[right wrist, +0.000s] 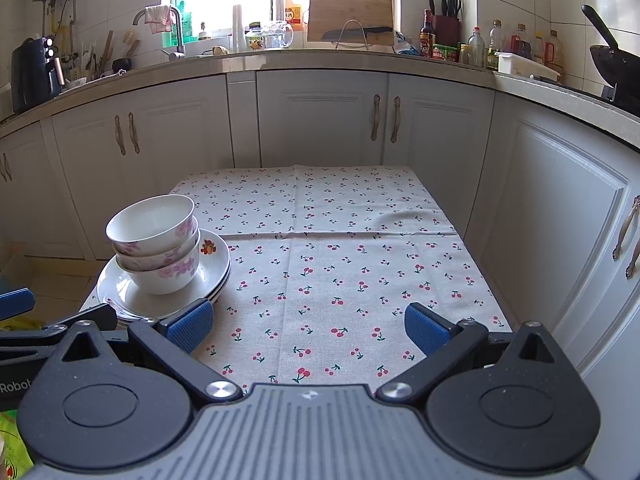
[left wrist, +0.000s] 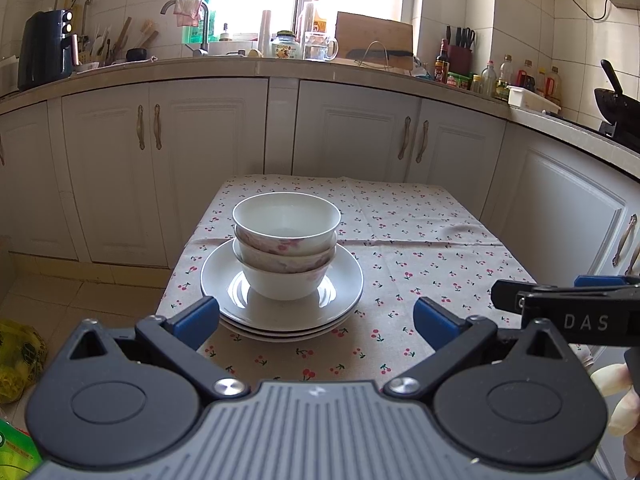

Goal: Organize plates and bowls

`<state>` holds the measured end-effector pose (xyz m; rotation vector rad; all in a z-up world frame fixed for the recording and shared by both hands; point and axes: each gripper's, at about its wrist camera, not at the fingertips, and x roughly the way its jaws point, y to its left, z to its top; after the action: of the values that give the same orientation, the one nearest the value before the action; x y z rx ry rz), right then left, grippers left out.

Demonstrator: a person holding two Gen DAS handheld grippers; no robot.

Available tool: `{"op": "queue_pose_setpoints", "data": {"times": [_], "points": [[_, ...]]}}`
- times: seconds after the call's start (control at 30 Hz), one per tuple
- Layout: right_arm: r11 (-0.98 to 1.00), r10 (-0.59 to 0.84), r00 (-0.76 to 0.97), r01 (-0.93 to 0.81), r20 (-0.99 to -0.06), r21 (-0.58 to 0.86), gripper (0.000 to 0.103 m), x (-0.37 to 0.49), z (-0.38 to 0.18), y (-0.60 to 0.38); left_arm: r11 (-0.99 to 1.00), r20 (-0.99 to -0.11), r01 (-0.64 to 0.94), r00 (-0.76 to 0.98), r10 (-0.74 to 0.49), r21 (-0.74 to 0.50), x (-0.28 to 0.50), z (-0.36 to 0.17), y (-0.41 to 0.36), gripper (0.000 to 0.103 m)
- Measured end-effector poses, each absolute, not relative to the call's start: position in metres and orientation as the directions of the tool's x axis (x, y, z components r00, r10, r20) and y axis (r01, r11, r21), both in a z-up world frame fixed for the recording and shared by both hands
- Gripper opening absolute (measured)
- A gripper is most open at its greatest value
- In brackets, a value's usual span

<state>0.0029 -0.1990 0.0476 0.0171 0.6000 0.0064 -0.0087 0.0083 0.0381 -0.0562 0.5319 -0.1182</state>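
Cherry-print tablecloth (right wrist: 340,264) over a small table, pale kitchen cabinets (right wrist: 320,116) and a cluttered counter beyond. Left gripper (left wrist: 316,318) spread wide, blue pads (left wrist: 198,316) well apart, holding nothing, touching nothing. Straight ahead of it, between the line of its fingers: three nested bowls (left wrist: 286,246), white with pink flowers, stacked upright on a pile of white plates (left wrist: 344,280); near rim of the plates just beyond the left pad, possibly overlapped by it only in the picture, contact hard to judge. Right gripper (right wrist: 308,326) likewise wide, empty, hovering over bare cloth. Bowl and plate stack off to its left, just past its left pad. Right gripper's fingertip visible at the right edge of the left wrist view, well apart from the stack.
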Motion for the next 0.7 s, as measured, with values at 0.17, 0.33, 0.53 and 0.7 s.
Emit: {"op": "queue_pose_setpoints", "data": {"times": [0.17, 0.33, 0.53, 0.7], "points": [[1.000, 0.007, 0.823, 0.003, -0.568, 0.016, 0.103, 0.0033, 0.0471, -0.1985, 0.992, -0.505, 0.097, 0.854, -0.127, -0.085, -0.0081, 0.0375, 0.0077, 0.102], [1.000, 0.005, 0.822, 0.004, -0.569, 0.015, 0.103, 0.0034, 0.0470, -0.1986, 0.992, -0.506, 0.097, 0.853, -0.127, -0.085, -0.0079, 0.0368, 0.0078, 0.102], [1.000, 0.002, 0.823, 0.006, -0.568, 0.013, 0.103, 0.0032, 0.0472, -0.1984, 0.992, -0.506, 0.096, 0.853, -0.127, -0.085, -0.0079, 0.0370, 0.0079, 0.102], [1.000, -0.002, 0.823, 0.011, -0.568, 0.012, 0.103, 0.0024, 0.0475, -0.1982, 0.991, -0.506, 0.098, 0.853, -0.129, -0.088, -0.0080, 0.0366, 0.0079, 0.102]]}}
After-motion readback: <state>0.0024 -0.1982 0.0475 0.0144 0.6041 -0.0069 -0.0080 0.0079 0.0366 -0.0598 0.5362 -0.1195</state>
